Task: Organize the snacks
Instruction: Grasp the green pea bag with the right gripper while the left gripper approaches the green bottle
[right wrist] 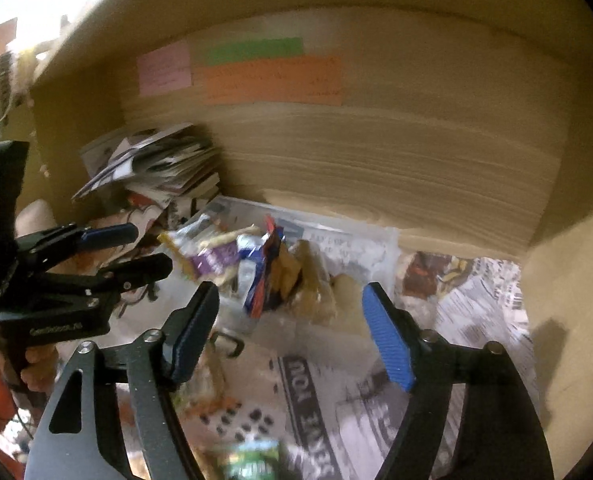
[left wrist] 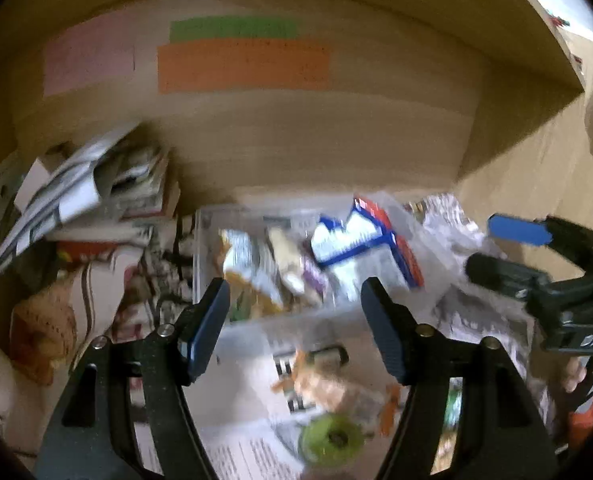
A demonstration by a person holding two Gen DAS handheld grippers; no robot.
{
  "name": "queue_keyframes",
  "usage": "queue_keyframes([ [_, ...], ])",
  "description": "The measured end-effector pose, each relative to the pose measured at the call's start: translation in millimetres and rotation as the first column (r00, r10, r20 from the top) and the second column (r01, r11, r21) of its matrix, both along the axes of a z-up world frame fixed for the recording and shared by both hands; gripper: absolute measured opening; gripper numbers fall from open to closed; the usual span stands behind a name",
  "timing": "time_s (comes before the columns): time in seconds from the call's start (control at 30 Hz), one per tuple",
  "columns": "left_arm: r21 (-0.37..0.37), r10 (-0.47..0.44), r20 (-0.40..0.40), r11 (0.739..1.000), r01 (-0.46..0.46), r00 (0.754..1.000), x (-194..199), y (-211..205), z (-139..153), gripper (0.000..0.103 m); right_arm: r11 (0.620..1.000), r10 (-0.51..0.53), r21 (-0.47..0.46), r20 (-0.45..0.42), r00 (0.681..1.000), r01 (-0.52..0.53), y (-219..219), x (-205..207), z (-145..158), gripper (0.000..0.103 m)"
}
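Note:
A clear plastic bin [left wrist: 210,216] [right wrist: 360,236] stands on newspaper inside a wooden shelf and holds several snack packets, among them a blue and white packet [left wrist: 348,240] [right wrist: 262,276]. A snack with a green round end [left wrist: 330,438] lies on the newspaper in front of the bin, low between my left fingers. My left gripper [left wrist: 296,316] is open and empty in front of the bin; it shows at the left of the right wrist view [right wrist: 132,250]. My right gripper [right wrist: 292,320] is open and empty; it shows at the right of the left wrist view [left wrist: 492,248]. A green packet [right wrist: 252,460] lies blurred at the bottom.
A stack of papers and magazines [left wrist: 88,196] [right wrist: 164,168] fills the shelf's left back corner. Orange [left wrist: 244,66], green [left wrist: 234,28] and pink [left wrist: 88,60] paper labels are stuck on the back wall. Newspaper [right wrist: 476,320] lines the shelf floor. Wooden side walls [right wrist: 568,300] close in on both sides.

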State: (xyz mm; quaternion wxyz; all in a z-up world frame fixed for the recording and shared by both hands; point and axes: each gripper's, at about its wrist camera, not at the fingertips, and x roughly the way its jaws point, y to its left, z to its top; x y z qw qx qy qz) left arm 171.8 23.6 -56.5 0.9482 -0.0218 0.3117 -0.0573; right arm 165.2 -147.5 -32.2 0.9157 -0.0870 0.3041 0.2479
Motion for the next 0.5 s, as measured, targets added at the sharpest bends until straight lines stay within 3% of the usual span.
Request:
queue_keyframes([
  [0.2,0.004,0.011,-0.039,1.000,-0.011,0.999,-36,4,-16,0.069,1.000,-0.009,-0.013,0.014,1.000,0.009,-10,-33,-7,0.078],
  [0.5,0.011,0.022,-0.145,1.000,-0.021,0.989,-67,13,-53,0.069,0.999,-0.049,-0.009,-0.149,0.988,0.049,-27,-45,-70,0.078],
])
